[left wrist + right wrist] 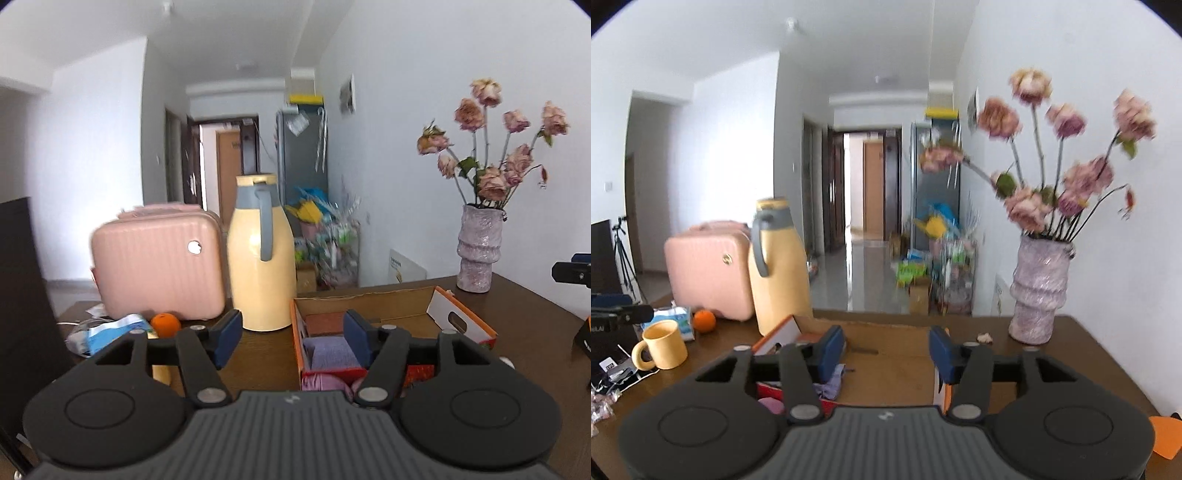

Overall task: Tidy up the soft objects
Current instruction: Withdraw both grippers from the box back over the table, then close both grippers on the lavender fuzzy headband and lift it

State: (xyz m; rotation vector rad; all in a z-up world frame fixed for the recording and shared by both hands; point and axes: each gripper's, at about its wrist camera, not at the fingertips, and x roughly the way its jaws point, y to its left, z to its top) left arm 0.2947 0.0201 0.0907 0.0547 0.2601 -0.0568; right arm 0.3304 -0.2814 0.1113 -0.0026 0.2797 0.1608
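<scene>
Dark brown wooden table (pixel 258 354), smooth and faintly glossy, carries everything noted below.

One open cardboard box (pixel 388 306): plain brown inside, orange and white printed outer walls, one white end flap with an oval hand slot. It lies flat near the middle of the table. Inside its near end lie the soft items: one lilac folded cloth (pixel 332 354) of fine woven texture, and one pink soft piece (pixel 325 382) just in front of it, partly hidden by the tool. How many more there are cannot be told.

One pink ribbed hard-shell case (pixel 159 266), rounded corners, standing upright at the far left. Touching or just beside it, one tall cream-yellow jug (pixel 258 266) with grey collar and grey handle, glossy.

One rough, ridged mauve vase (pixel 478 247) at the far right, holding dried pink roses, about eight heads.

One yellow mug (pixel 663 349), one orange fruit (pixel 165 324), one blue-and-white packet (pixel 110 332), all at the left.

Left gripper (pixel 291 339): black frame, blue pads, held nearly level above the box's left wall, jaws standing apart, nothing between them.

Right gripper (pixel 886 349): same build, nearly level over the box's bare floor, jaws apart and empty; the cloth lies below its left pad.
</scene>
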